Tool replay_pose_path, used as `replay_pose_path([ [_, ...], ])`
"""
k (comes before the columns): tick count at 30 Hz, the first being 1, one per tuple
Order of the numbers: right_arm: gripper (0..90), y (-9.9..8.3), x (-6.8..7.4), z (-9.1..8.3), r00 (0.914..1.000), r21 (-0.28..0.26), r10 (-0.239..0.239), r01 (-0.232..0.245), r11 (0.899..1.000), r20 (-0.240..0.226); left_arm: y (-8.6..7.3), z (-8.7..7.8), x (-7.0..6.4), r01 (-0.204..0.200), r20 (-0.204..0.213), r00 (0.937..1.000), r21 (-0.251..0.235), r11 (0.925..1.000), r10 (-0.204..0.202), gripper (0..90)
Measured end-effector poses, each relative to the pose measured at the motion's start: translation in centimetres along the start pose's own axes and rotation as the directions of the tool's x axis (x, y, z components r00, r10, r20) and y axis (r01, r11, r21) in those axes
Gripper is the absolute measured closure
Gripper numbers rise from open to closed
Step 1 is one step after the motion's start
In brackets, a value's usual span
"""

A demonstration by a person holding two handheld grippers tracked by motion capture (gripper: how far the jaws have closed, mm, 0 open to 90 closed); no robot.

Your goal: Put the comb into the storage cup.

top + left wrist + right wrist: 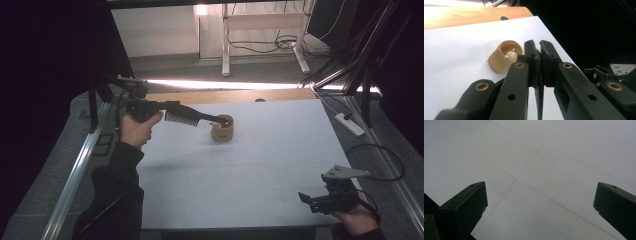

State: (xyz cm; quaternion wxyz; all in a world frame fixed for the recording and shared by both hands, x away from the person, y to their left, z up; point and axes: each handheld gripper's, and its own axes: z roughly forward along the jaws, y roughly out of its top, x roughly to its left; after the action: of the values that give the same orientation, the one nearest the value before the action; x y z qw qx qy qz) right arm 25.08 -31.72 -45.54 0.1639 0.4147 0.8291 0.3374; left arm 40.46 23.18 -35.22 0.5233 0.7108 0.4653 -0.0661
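A tan cup (223, 131) stands on the white table top (280, 145) at centre back; in the left gripper view a small pale bear figure (510, 55) sits inside the cup (497, 62). My left gripper (220, 120) is held level above the table, with its tips at the cup's near rim. Its jaws (539, 46) are shut on a thin black comb (181, 119) whose fine teeth hang below them; the comb (539, 100) shows edge-on between the jaws. At the table's front right corner my right gripper (303, 197) is open (540, 195) over bare table.
A wooden strip (225, 95) runs along the table's far edge. Aluminium frame rails (75, 175) flank both sides. A power strip (350, 124) and cables lie on the floor at right. White desk legs (226, 45) stand behind.
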Motion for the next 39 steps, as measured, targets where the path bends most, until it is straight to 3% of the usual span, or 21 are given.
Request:
replay_pose_path([
  [18,0.0,-0.2,-0.1,-0.1,0.9997,0.026,0.021,-0.022,0.999,0.013,2.1,0.4,0.4,0.005,-0.045,0.999,0.003,1.0,-0.005,83.7],
  [39,0.0,-0.2,-0.2,-0.2,0.9995,0.01,0.029,-0.029,1.0,0.007,3.5,2.4,1.5,0.019,-0.098,0.995,0.049,0.9986,-0.014,83.7],
])
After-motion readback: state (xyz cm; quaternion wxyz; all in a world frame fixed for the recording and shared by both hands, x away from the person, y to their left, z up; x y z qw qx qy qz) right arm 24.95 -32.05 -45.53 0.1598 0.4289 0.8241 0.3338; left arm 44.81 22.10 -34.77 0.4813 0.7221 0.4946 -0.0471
